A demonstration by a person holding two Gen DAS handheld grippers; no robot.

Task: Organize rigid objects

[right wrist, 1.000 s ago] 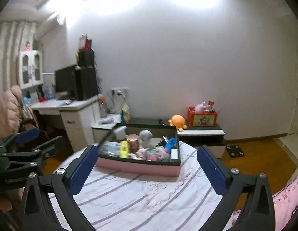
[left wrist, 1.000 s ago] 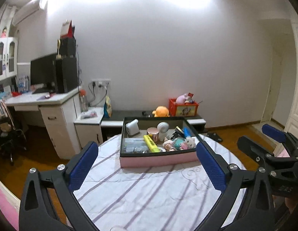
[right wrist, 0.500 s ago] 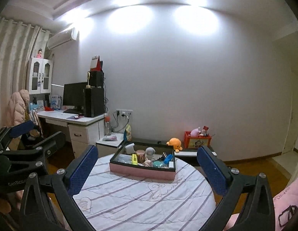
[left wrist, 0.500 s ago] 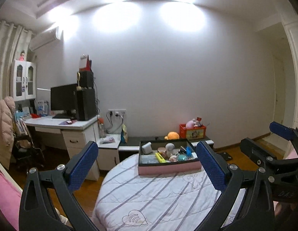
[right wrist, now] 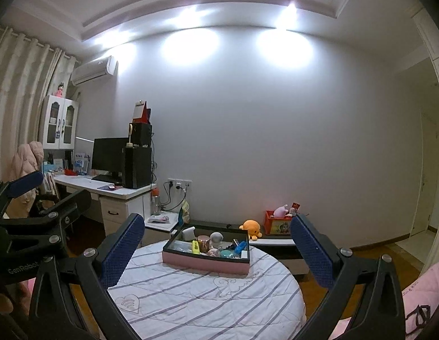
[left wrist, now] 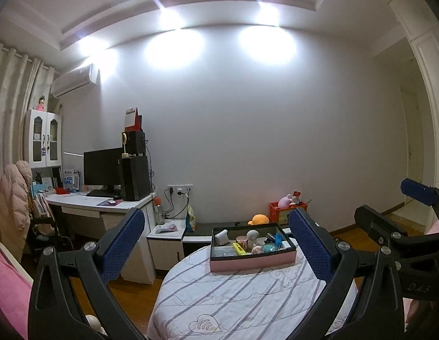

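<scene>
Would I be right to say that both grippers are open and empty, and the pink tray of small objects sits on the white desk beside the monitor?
Not quite: the pink tray sits on the round table with the striped cloth, as the right wrist view shows, not on the desk. The left gripper and right gripper are indeed open and empty.

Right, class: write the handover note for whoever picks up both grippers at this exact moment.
Left gripper: open, empty, held back from the table.
Right gripper: open, empty, also held back.
The tray sits at the far side of the round table, on the striped cloth. Inside it are a yellow bar, a copper cup, a blue piece, a white ball-shaped item and other small bits in a jumble.
Done: nothing can be seen taken out.
Left: probably close in on the tray and sort its contents.
</scene>
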